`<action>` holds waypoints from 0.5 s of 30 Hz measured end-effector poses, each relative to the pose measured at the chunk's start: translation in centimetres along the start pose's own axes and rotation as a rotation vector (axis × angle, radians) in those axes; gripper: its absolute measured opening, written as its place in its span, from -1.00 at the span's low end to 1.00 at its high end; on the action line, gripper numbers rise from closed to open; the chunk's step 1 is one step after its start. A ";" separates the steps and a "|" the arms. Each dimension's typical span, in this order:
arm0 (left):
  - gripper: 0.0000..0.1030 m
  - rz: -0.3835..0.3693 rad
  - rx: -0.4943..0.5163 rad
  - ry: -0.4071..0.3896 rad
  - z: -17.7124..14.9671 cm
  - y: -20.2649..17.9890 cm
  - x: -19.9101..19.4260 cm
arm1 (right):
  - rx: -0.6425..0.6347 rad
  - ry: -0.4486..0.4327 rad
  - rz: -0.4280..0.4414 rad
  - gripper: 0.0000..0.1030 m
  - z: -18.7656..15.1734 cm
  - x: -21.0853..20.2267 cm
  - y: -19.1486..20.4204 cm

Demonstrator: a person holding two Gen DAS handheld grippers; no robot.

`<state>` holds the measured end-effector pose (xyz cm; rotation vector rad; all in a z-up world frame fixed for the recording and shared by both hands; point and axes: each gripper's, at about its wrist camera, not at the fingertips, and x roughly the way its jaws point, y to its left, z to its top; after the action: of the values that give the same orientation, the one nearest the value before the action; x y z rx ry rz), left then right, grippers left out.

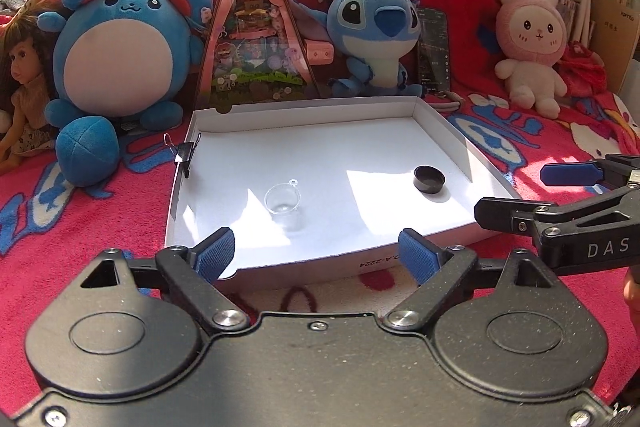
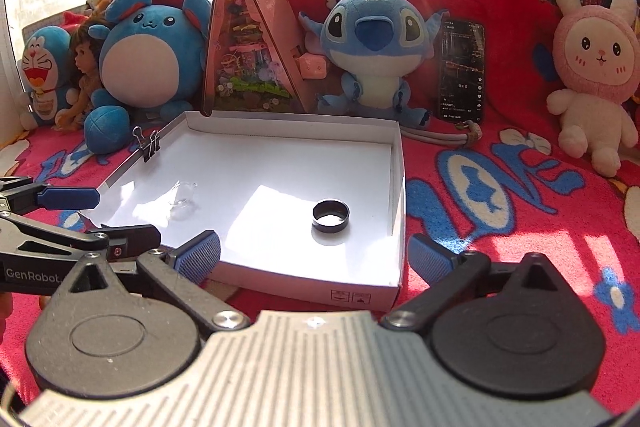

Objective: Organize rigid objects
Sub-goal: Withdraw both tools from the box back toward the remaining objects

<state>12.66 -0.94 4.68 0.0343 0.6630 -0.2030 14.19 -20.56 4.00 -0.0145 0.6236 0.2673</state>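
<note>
Inside shallow white cardboard tray [image 1: 442, 131]: small clear plastic cup [image 1: 282, 203] left, black round cap [image 1: 429, 179] right, well apart. My left gripper [image 1: 316, 257] and right gripper [image 2: 314, 259] both spread wide, empty, at near rim.

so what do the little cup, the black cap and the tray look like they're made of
Small cup: clear, glossy plastic by the look, since the tray floor shows through it; glass can't be ruled out.
Black cap: seems hard plastic, smooth with a slight sheen.
White tray: looks like matte cardboard, with thin folded walls and print on its side.
</note>
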 end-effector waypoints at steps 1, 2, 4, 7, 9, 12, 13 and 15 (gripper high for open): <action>0.72 -0.001 0.001 0.000 -0.2 0.0 -0.2 | 0.001 -0.002 0.002 1.00 -0.1 -0.2 0.0; 0.72 -0.002 0.001 0.000 -0.5 -0.1 -0.4 | 0.003 -0.006 0.004 1.00 -0.3 -0.5 0.0; 0.72 -0.004 -0.002 -0.003 -0.9 -0.2 -0.9 | 0.004 -0.013 0.009 1.00 -0.7 -1.0 0.1; 0.72 -0.007 -0.002 -0.014 -1.7 -0.2 -1.7 | 0.000 -0.023 0.011 1.00 -1.2 -1.6 0.2; 0.72 -0.007 -0.003 -0.019 -2.2 -0.3 -2.2 | -0.004 -0.028 0.014 1.00 -1.6 -2.1 0.4; 0.73 -0.005 -0.014 -0.026 -2.8 -0.2 -2.8 | -0.017 -0.035 0.017 1.00 -2.4 -2.7 0.7; 0.73 0.000 -0.021 -0.027 -3.1 -0.2 -3.1 | -0.023 -0.038 0.016 1.00 -2.6 -2.8 0.8; 0.73 0.012 -0.029 -0.032 -3.6 -0.2 -3.5 | -0.041 -0.046 0.011 1.00 -3.2 -3.2 1.1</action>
<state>7.73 -0.22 3.93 0.0068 0.6334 -0.1820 9.56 -20.63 3.35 -0.0440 0.5730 0.2897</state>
